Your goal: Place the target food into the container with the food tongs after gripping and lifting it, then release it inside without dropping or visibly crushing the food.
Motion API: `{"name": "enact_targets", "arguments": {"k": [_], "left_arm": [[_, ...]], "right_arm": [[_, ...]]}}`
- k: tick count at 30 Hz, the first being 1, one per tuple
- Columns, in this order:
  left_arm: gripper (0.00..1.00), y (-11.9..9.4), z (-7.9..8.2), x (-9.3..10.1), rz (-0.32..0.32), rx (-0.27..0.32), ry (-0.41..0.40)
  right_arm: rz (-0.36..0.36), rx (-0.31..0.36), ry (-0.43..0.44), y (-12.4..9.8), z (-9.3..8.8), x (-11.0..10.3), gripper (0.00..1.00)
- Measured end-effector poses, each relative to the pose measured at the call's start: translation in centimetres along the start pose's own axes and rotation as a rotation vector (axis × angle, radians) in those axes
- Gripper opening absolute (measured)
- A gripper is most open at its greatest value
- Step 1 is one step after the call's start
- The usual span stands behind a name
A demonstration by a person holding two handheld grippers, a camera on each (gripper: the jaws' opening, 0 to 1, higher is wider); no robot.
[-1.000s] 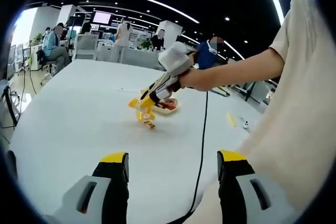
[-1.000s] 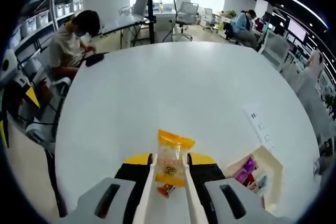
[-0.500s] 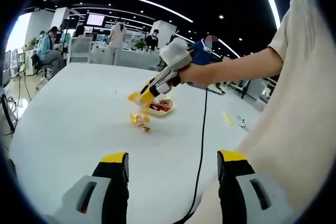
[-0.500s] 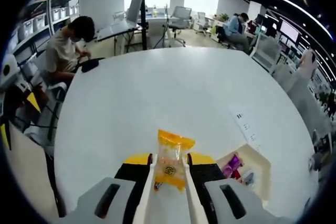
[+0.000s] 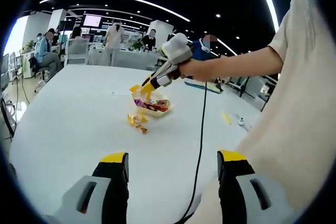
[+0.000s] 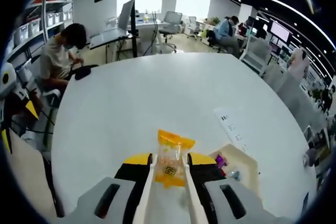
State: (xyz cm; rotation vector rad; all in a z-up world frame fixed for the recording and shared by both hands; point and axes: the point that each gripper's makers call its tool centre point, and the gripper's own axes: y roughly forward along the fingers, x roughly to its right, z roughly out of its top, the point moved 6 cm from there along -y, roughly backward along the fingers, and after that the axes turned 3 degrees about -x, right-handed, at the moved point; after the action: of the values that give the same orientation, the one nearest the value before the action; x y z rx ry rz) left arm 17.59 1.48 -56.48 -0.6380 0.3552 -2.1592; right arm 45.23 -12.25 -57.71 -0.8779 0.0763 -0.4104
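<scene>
An orange snack packet (image 6: 171, 150) sits pinched between the white blades of the food tongs (image 6: 148, 192), which my right gripper (image 6: 170, 160) is shut on. The cream container (image 6: 247, 167) with several wrapped snacks lies just right of the jaws. In the left gripper view a hand holds the right gripper (image 5: 143, 88) in the air, its yellow tip and the packet right above the container (image 5: 152, 109). Two loose orange packets (image 5: 137, 121) lie on the table beside the container. My left gripper (image 5: 173, 162) hovers low near the table's front, jaws wide apart and empty.
A black cable (image 5: 201, 129) runs across the white table (image 5: 73, 114) from the right gripper's hand. A small yellow item (image 5: 227, 117) lies at the right. A printed sheet (image 6: 231, 124) lies beyond the container. People sit at desks around the table's far edges.
The right gripper has risen off the table with the packet and moved right, from above the loose packets to above the container. The left gripper has stayed put.
</scene>
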Motion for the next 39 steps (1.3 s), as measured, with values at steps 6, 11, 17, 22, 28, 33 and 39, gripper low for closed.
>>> {"name": "enact_targets", "arguments": {"k": [6, 11, 17, 22, 28, 33, 39], "left_arm": [[0.69, 0.0, 0.0, 0.2, 0.000, 0.000, -0.001], [0.69, 0.2, 0.2, 0.3, -0.003, 0.001, 0.004], [0.69, 0.5, 0.4, 0.5, -0.009, 0.006, 0.008], [0.69, 0.6, 0.5, 0.6, -0.014, 0.006, 0.011], [0.69, 0.6, 0.6, 0.6, -0.014, 0.009, 0.013], [0.69, 0.5, 0.6, 0.6, -0.012, 0.007, 0.014], [0.69, 0.4, 0.6, 0.6, -0.009, 0.005, 0.014]], "right_arm": [[-0.023, 0.005, 0.002, -0.6, 0.0, 1.3, 0.26], [-0.043, 0.006, -0.003, -1.3, 0.0, 2.3, 0.26], [-0.068, 0.008, -0.008, -2.4, 0.1, 3.6, 0.26], [-0.088, 0.006, -0.014, -3.0, 0.0, 4.7, 0.26], [-0.106, 0.006, -0.017, -3.7, -0.1, 5.5, 0.26], [-0.114, 0.000, -0.021, -4.0, -0.3, 6.3, 0.26], [-0.126, -0.008, -0.023, -4.4, -0.7, 7.2, 0.26]]}}
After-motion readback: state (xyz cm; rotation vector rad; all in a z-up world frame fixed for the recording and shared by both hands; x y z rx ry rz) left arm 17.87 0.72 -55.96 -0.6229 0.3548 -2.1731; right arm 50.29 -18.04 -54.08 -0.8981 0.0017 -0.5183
